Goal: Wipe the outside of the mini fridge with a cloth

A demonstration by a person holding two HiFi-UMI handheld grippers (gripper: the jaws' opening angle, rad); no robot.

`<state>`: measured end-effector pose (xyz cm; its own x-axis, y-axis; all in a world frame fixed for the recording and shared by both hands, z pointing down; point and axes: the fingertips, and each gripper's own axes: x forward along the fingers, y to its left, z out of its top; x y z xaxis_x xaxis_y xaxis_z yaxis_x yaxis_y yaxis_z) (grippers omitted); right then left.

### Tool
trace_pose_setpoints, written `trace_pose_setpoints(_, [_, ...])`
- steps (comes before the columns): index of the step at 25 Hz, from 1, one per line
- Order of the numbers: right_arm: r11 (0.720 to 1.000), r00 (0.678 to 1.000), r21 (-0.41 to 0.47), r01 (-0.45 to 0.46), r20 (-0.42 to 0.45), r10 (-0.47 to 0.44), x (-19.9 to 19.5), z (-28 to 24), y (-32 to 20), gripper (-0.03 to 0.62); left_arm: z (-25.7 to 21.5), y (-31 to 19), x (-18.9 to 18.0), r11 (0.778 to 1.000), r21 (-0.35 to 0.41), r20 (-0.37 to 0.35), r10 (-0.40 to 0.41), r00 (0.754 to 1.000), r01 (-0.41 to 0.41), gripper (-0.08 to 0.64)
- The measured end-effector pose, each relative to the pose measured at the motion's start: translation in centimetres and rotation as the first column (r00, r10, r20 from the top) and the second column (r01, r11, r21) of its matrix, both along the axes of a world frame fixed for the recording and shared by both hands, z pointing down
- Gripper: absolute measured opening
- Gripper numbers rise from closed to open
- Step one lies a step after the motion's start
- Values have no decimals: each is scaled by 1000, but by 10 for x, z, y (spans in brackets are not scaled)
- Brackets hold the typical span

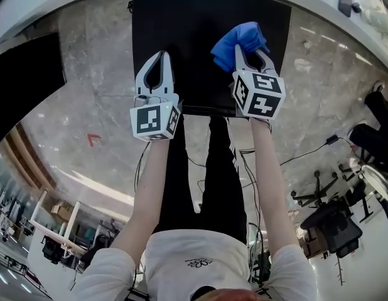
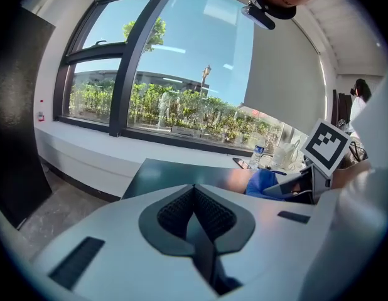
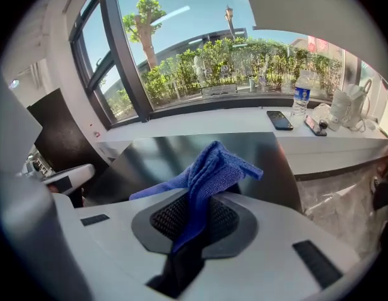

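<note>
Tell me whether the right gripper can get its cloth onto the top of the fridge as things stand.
Probably yes: the right gripper holds the cloth over the fridge, whose top looks bare, with nothing between them.

I stand on the grey marble floor [image 1: 87,105]. The black mini fridge [image 1: 206,36] stands on it, and a black cable [image 1: 307,152] lies right of the fridge.

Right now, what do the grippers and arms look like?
Both alike: left gripper and right gripper have pale grey shells, tapered jaws lined with black ribbed pads, and a white cube bearing black square markers. Short white sleeves.
</note>
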<state>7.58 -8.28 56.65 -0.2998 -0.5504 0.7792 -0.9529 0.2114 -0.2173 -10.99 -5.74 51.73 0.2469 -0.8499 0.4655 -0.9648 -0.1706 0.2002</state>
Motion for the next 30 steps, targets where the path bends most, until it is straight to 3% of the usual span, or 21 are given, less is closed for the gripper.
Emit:
trace_pose_setpoints(10, [997,991,4,-71,-116,71,99,0,5,72,5,2,20,999,-16,8,34,999,-33,5])
trace_pose_setpoints(18, [998,983,0,-59,-176,58,128,2,6,72,7,-2,21,999,-13,20,44,999,-43,5])
trace_pose_setpoints(26, [986,953,-13,-165,-259,156,173,8,8,72,11,-6,1,1000,-10,34,8,999,-8,5])
trace_pose_setpoints(30, [978,933,29,-205,-297,204,184,-15,10,72,7,-2,-23,1000,-10,50,-29,998,30,5])
